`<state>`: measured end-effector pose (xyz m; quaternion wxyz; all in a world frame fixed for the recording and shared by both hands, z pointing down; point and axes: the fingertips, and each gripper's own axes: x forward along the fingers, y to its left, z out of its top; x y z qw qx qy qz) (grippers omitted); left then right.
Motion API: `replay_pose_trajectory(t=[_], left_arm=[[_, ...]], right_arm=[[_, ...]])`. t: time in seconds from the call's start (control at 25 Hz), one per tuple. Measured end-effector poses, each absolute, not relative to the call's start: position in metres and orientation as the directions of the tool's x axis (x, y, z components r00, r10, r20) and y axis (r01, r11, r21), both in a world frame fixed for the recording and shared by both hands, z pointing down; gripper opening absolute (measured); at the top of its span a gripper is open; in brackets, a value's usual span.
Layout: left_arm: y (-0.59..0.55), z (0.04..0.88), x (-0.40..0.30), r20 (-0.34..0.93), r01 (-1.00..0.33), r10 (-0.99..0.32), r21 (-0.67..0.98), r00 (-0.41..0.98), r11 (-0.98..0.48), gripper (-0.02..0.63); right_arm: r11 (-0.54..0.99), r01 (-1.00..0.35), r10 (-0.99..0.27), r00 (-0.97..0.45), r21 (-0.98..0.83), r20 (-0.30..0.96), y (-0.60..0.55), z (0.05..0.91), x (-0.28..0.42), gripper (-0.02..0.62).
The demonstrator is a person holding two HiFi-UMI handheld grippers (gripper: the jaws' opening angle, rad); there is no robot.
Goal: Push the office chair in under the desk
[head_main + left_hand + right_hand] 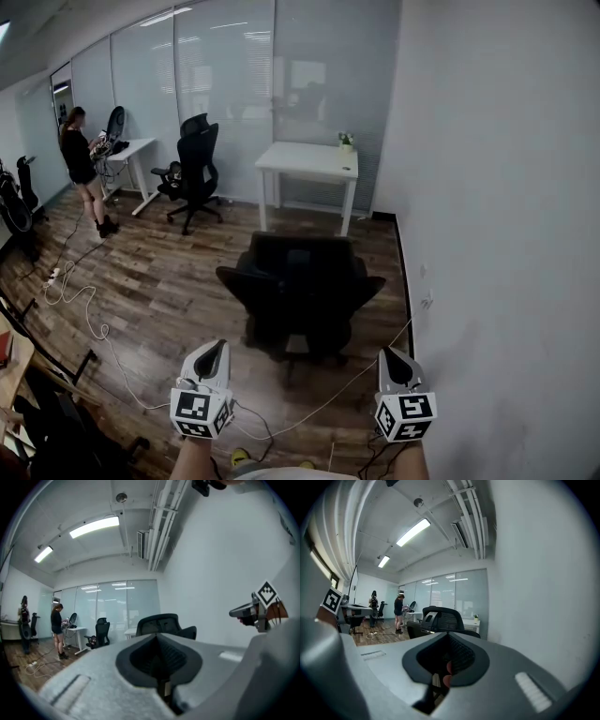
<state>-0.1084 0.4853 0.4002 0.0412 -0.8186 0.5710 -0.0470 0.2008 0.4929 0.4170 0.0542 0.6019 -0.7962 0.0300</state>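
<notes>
Brown plank flooring is running from my feet to a glass partition at the far end, and a plain white wall is closing off the right side.

Against the glass, near the right wall, a white desk is standing with open space beneath its top. The black office chair is sitting out on the floor between me and that desk, its back turned toward me and its arms spreading to either side. It is standing apart from the desk, not under it.

Farther left, a second black chair is standing beside another white table, and a person in dark clothes is standing at that table's far end, bending toward things on it. A pale cable is looping across the planks on the left.

I am holding both tools low in front of me, pointing roughly level toward the chair's back and touching nothing. My left gripper is keeping its jaws pressed fully together with nothing between them. My right gripper is doing the same, jaws closed and empty. Both are hanging short of the chair, one toward each side of it.

On the desk's far right corner a small potted plant is sitting.
</notes>
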Motion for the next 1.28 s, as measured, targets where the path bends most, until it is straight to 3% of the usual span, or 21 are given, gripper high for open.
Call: replay_pose_trajectory(t=[0.24,0.56,1.28], left_arm=[[0.485,0.403,-0.106,0.038,-0.929,-0.938,-0.125,0.345,-0.347,0.044],[0.487,0.406,-0.102,0.050,-0.926,-0.934,-0.120,0.354,-0.358,0.083],[0.482,0.414,-0.091,0.074,-0.925,-0.932,-0.117,0.356,-0.362,0.087]], right_arm=[[0.295,-0.955,-0.949,-0.291,0.020,0.122,0.493,0.419,0.198,0.017],[0.346,-0.938,-0.930,-0.340,0.016,0.136,0.495,0.424,0.189,0.109],[0.344,-0.939,-0.929,-0.343,-0.018,0.139,0.487,0.431,0.198,0.109]])
